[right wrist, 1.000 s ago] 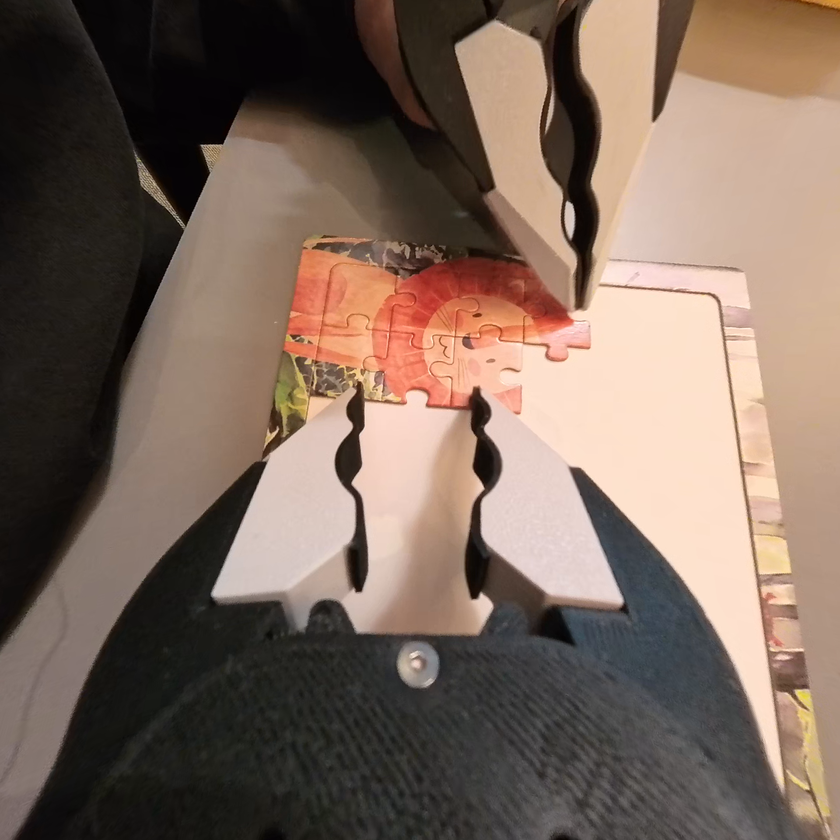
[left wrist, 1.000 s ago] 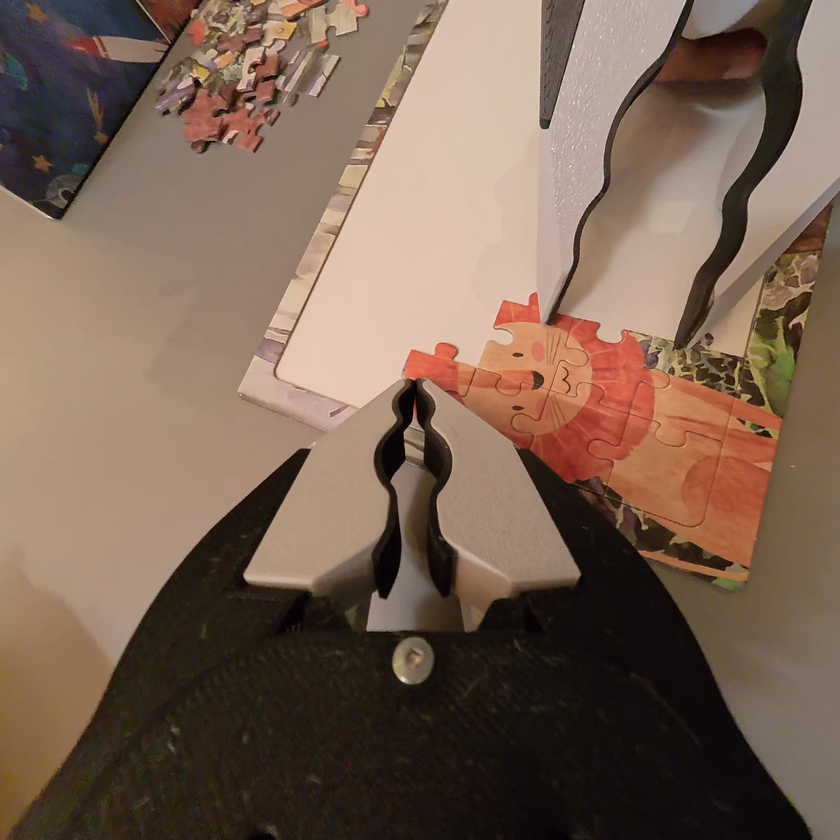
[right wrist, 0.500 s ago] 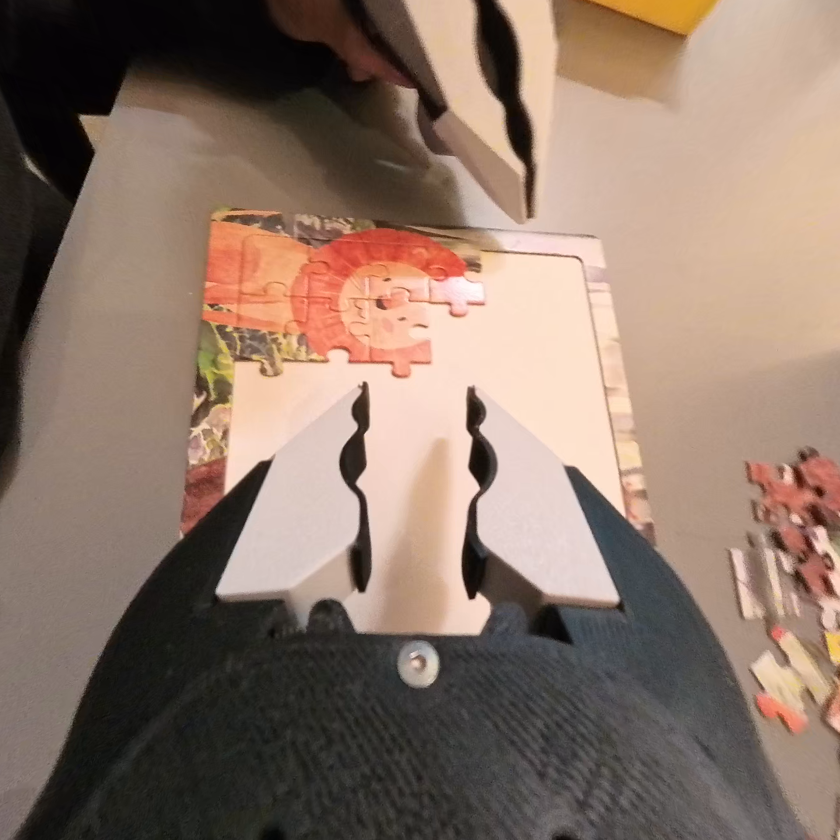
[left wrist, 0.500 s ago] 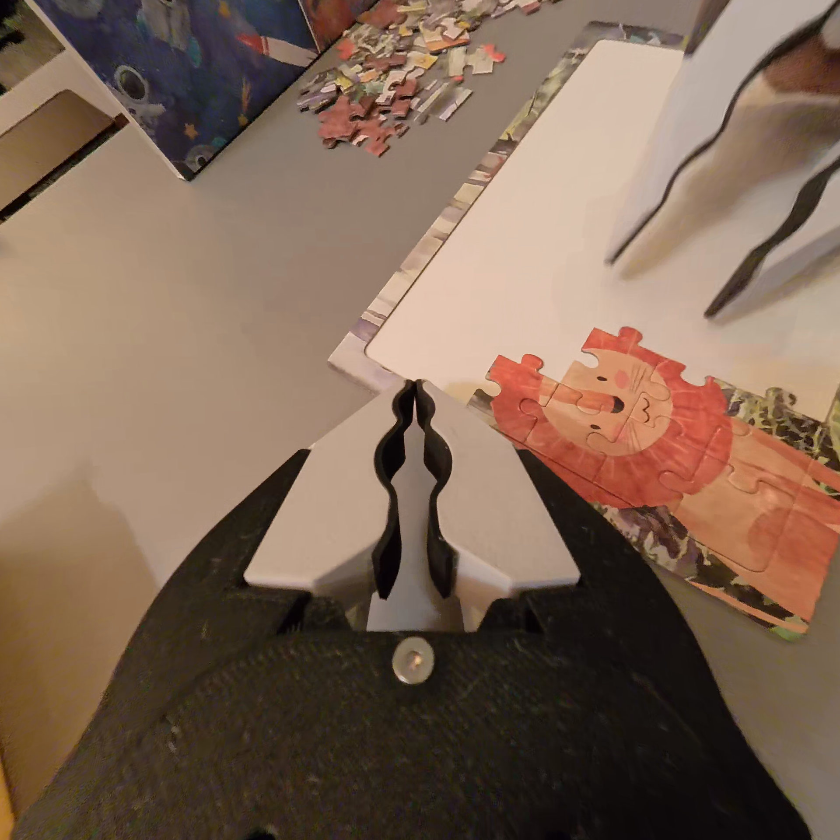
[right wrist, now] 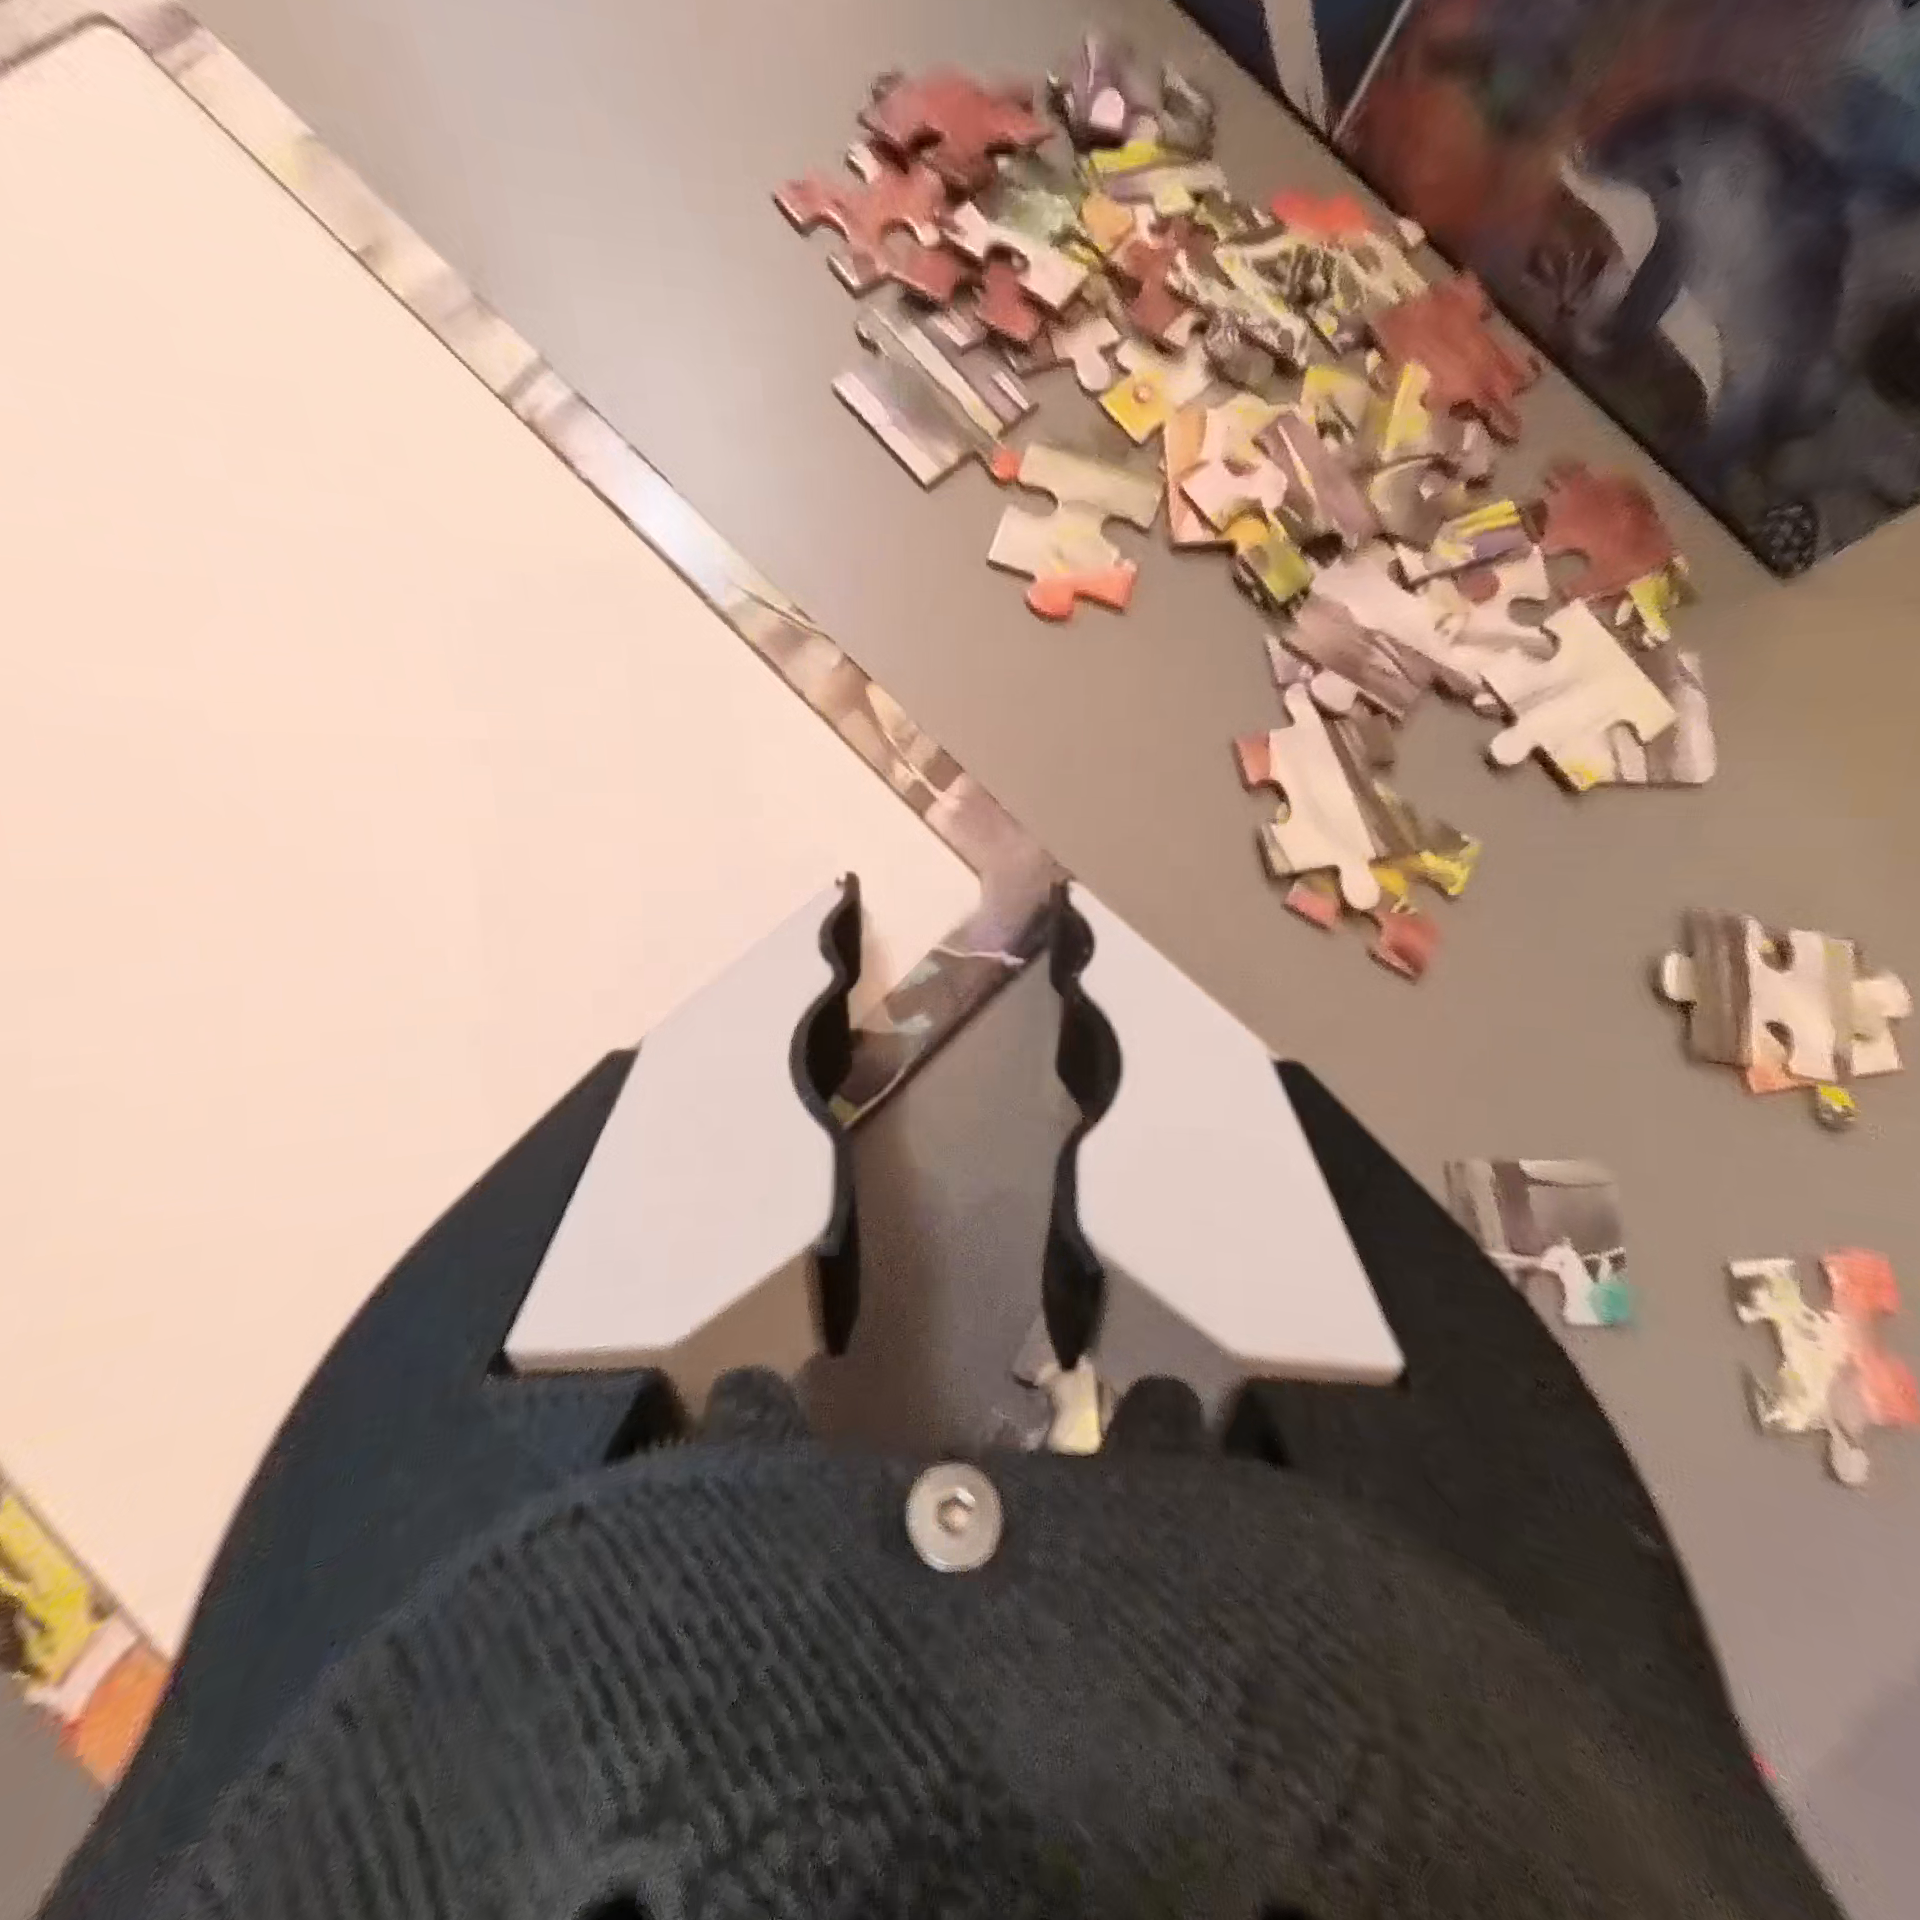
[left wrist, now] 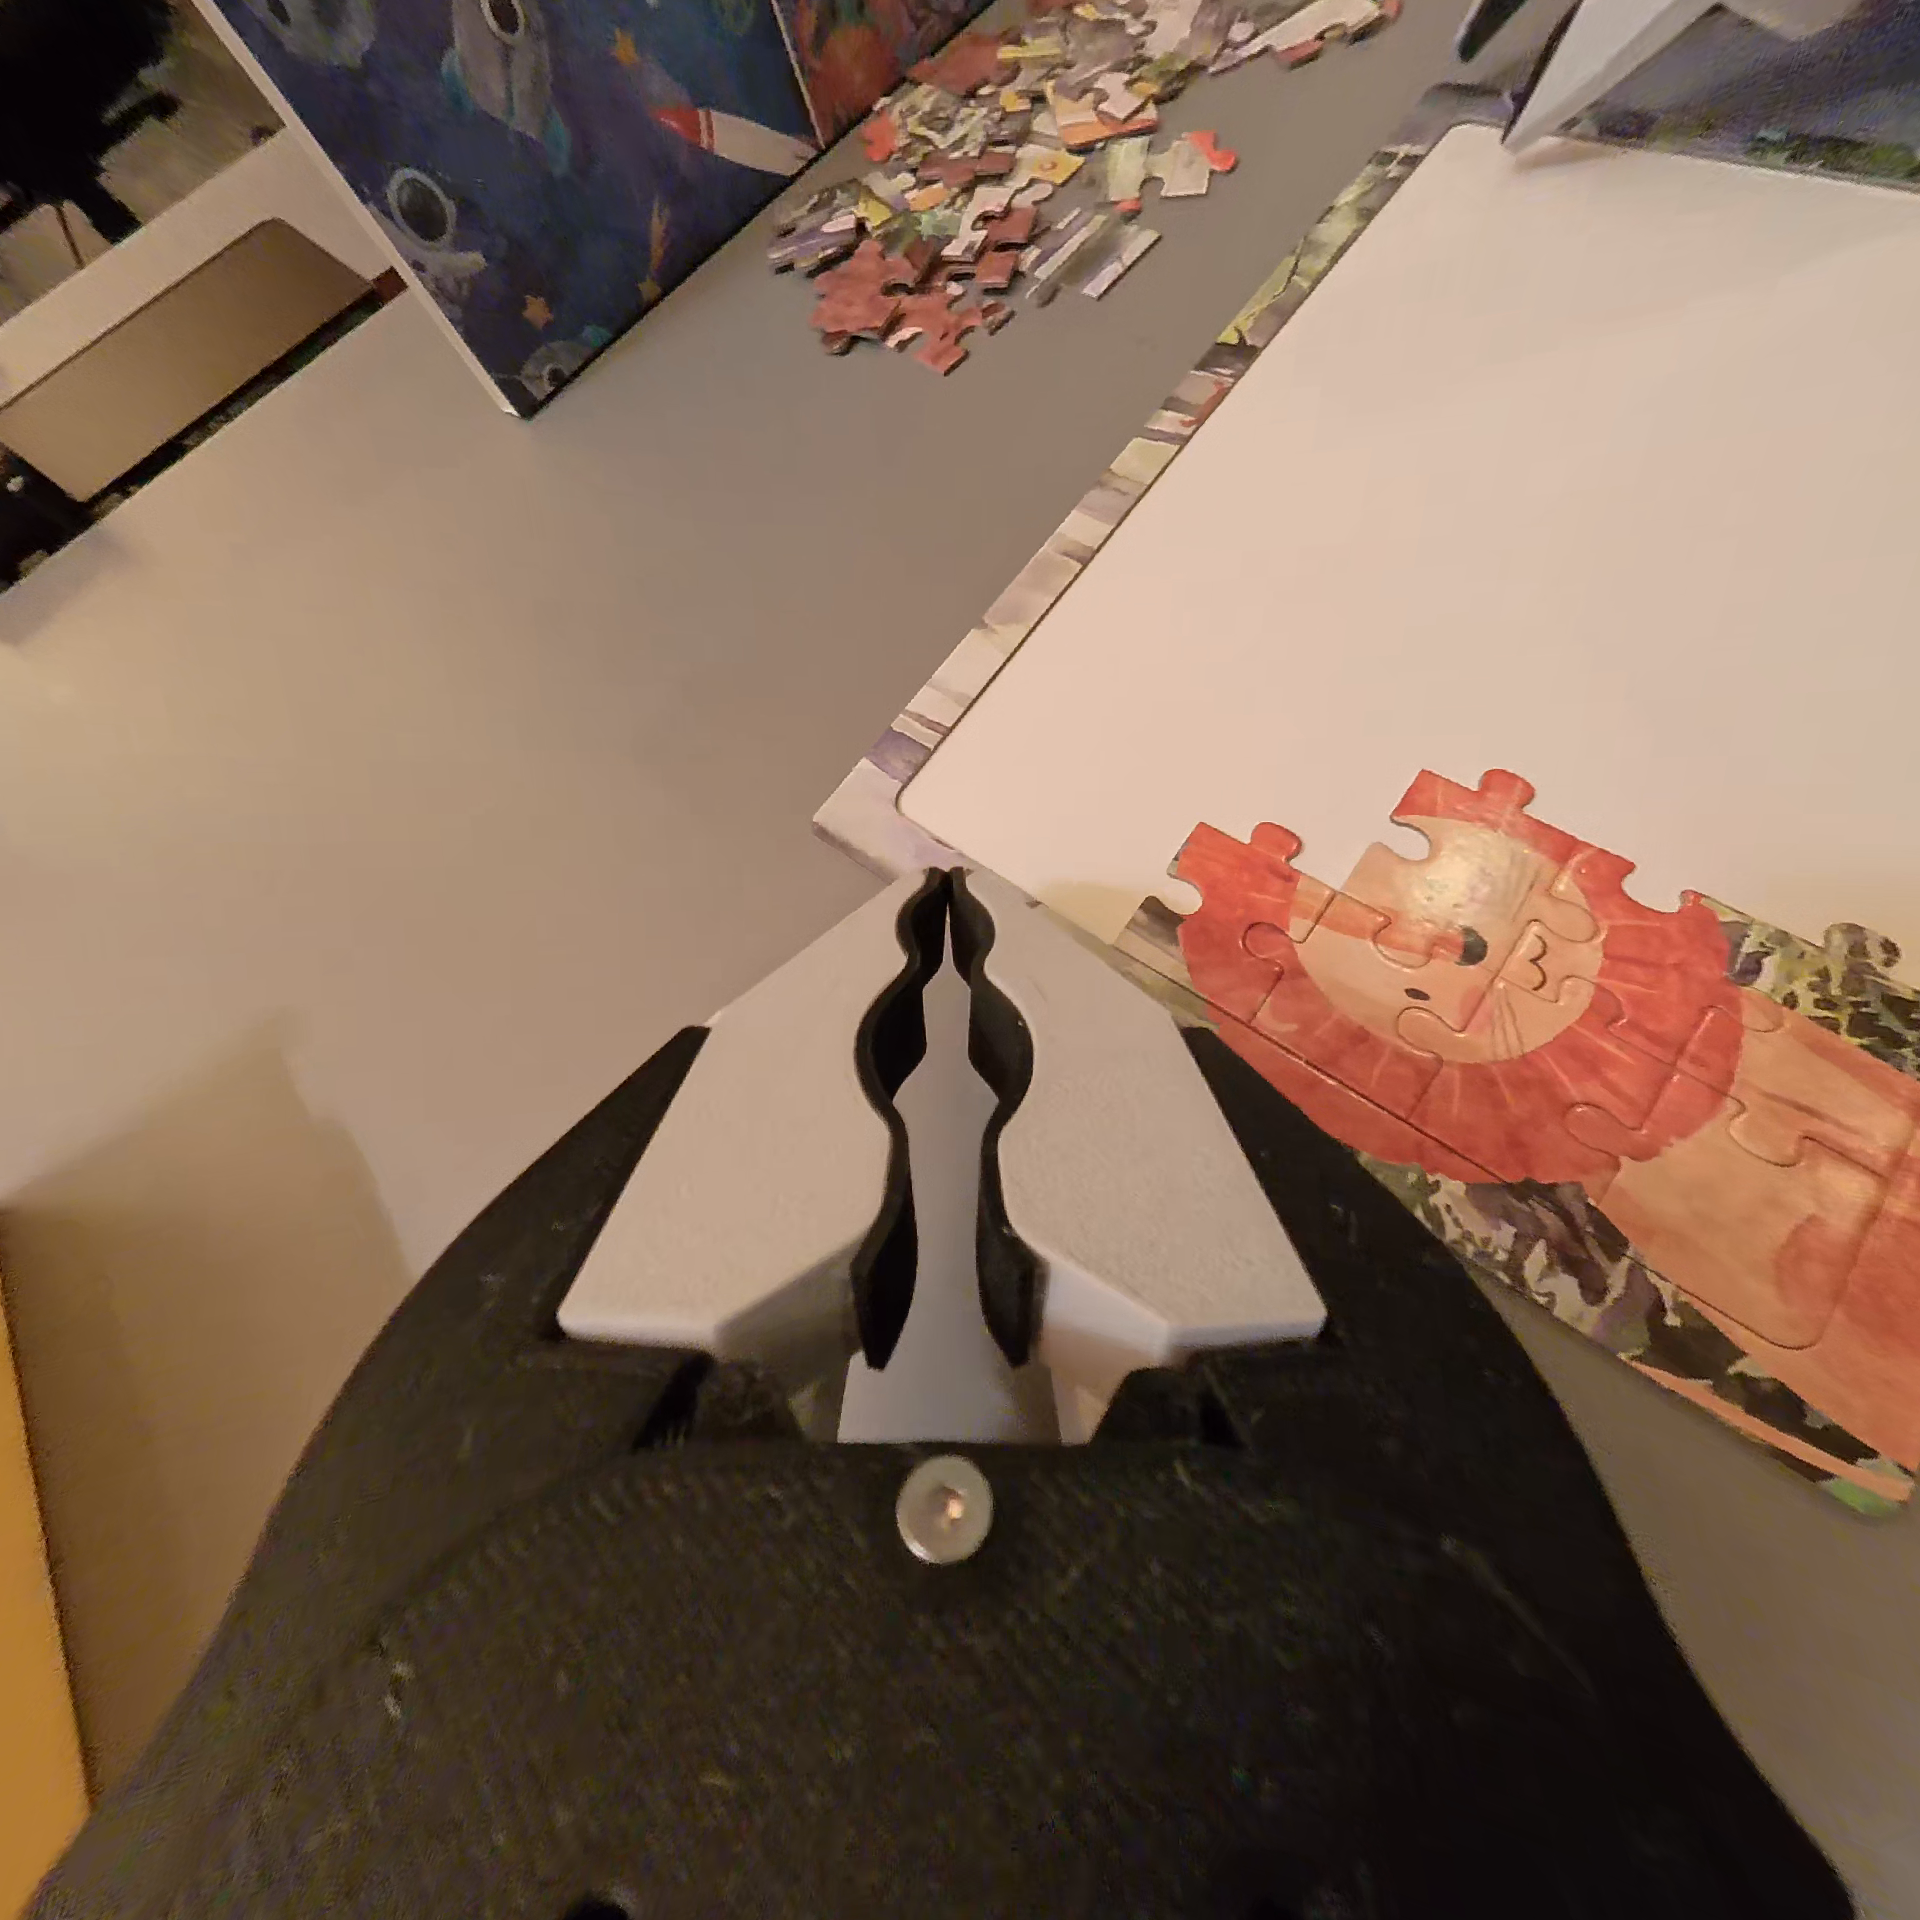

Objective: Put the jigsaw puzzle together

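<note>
Right tool spread, loose pieces ahead-right

A grey table carries the white puzzle tray, a heap of loose pieces at two o'clock, and a blue picture box.

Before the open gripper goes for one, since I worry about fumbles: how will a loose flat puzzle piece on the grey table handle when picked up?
The lone piece looks thin, so the right gripper may struggle to get under its edge. It seems stiff card, probably very light. On the smooth table it may slide when nudged.
</note>
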Tool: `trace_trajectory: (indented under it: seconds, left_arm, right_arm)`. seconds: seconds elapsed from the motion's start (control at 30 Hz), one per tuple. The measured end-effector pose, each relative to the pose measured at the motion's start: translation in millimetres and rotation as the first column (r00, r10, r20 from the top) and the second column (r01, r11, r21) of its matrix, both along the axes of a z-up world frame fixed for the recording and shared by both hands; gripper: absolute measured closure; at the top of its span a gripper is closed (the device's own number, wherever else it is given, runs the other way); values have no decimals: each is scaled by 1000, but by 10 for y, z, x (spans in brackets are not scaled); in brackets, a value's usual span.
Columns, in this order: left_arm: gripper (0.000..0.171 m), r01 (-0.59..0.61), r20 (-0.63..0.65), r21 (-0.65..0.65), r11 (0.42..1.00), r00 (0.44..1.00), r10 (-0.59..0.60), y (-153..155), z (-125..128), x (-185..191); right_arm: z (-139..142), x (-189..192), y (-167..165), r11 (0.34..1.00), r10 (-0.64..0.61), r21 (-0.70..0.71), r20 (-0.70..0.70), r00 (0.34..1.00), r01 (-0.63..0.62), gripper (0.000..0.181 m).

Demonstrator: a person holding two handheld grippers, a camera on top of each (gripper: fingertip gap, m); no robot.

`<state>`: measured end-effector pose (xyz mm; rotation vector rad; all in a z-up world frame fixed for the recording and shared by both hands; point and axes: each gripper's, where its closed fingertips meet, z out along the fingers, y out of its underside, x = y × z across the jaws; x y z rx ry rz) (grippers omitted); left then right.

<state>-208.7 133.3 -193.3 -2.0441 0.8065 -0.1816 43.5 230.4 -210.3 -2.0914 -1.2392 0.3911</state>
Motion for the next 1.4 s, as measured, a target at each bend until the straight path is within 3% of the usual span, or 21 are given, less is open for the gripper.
trace_trajectory:
  seconds: [0.13,0.27,0.3,0.37,0.4,0.63,0.77,0.87,0.97,1.03,1.1,1.3,1.4]
  left_arm:
    - [171,2,-9,3,1000,1000,-2,3,-5,7]
    - [171,7,-27,4,1000,1000,-7,13,-19,26]
    - [171,8,-35,6,1000,999,-8,18,-22,31]
    - [171,11,-52,18,1000,999,-10,29,-13,44]
    - [171,13,-60,25,1000,998,-12,34,-8,54]
    - [171,-9,-75,56,998,997,14,11,41,55]
    - [171,-77,-151,63,995,985,86,-52,82,-115]
    - [171,-135,-204,-17,991,970,129,-269,41,-252]
    - [171,-125,-109,-107,986,988,113,-513,8,-175]
    - [171,-120,-83,-172,978,991,107,-626,-84,-119]
    - [171,-120,-106,-218,969,989,99,-697,-198,-59]
    - [171,-140,-129,-168,976,985,119,-563,-244,185]
    - [171,-118,-106,-171,978,989,101,-460,-245,308]
  right_arm:
    - [-27,-44,37,997,-58,-48,-66,996,55,149]
    - [-23,76,146,983,-167,-101,-128,978,154,175]
    - [-30,137,184,977,-196,-105,-126,973,183,165]
    - [-36,214,216,968,-232,-131,-136,963,214,167]
    - [-49,276,245,962,-257,-130,-123,959,241,181]
    - [1,470,284,967,-256,-33,-39,966,254,164]
    - [441,718,378,933,-292,172,-160,943,317,159]
    - [773,1011,384,868,-334,259,-324,885,423,150]
    - [1092,1175,221,855,-331,162,-561,759,492,140]
    - [1309,1260,95,855,-276,131,-705,654,502,147]
    - [1421,1419,21,821,-247,157,-769,589,549,151]
    - [1372,1783,-44,685,-326,330,-659,678,650,153]
    - [1104,1837,52,703,-417,291,-570,708,649,150]
